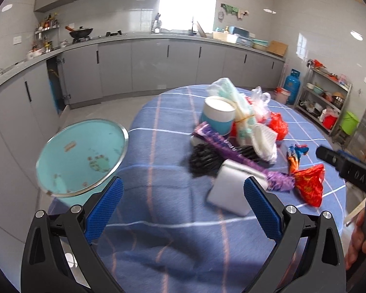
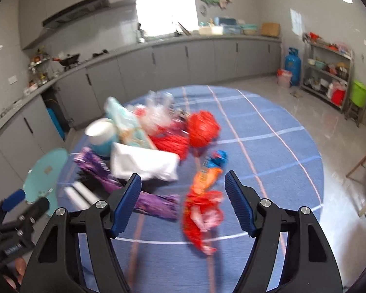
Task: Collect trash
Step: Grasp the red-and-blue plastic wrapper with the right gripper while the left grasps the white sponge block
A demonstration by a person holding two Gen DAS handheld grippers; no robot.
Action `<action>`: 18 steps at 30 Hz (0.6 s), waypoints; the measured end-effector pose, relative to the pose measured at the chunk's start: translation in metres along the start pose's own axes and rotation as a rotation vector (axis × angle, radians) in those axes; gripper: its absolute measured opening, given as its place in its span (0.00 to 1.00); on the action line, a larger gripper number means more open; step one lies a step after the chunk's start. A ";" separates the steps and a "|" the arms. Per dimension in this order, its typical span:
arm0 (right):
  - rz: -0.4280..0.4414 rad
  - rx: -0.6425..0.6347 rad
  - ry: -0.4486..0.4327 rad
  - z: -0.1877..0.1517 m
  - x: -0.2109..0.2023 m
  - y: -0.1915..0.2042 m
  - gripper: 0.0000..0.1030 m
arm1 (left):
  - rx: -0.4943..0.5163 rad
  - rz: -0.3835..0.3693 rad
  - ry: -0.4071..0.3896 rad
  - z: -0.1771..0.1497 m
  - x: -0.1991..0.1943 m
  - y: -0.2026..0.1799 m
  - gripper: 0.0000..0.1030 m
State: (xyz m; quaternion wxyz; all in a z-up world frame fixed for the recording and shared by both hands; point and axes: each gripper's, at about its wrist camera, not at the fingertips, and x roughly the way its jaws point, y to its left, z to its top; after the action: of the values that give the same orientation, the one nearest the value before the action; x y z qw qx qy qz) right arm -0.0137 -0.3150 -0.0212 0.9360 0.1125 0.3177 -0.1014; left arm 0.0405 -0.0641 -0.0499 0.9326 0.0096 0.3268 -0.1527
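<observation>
- Blue ribbed pads [image 2: 239,207] of the right gripper [image 2: 183,205] were seen nearest the lens, spread apart with nothing pressed between them; a red crumpled wrapper [image 2: 202,219] lay on the cloth in the gap.
- Jaws of the left gripper [image 1: 183,210] were likewise held wide and empty, with a white box [image 1: 231,190] just beside one pad.
- Beyond, a purple wrapper [image 1: 231,151], a white-lidded tub [image 1: 218,117] and bags were heaped on the blue checked tablecloth [image 1: 158,146].
- A teal bin [image 1: 80,156] was seen at the table's edge.
- An approach was judged to be in hand; lowering and closing on the red wrapper would be called for next.
- No writing on the trash could be read through the blur.
</observation>
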 end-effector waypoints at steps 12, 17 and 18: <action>-0.011 0.033 0.135 -0.028 0.045 -0.020 0.58 | 0.126 -0.039 0.073 -0.002 0.053 -0.055 0.76; 0.013 0.038 0.191 -0.037 0.060 -0.021 0.25 | 0.172 -0.048 0.082 -0.009 0.059 -0.062 0.63; 0.017 0.036 0.189 -0.038 0.061 -0.021 0.22 | 0.187 -0.046 0.081 -0.011 0.062 -0.064 0.59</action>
State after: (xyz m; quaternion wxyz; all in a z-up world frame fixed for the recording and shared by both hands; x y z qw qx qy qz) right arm 0.0064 -0.3316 -0.0907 0.9005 0.1412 0.4017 -0.0883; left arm 0.0613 -0.1408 -0.0913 0.9100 0.0953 0.3484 -0.2033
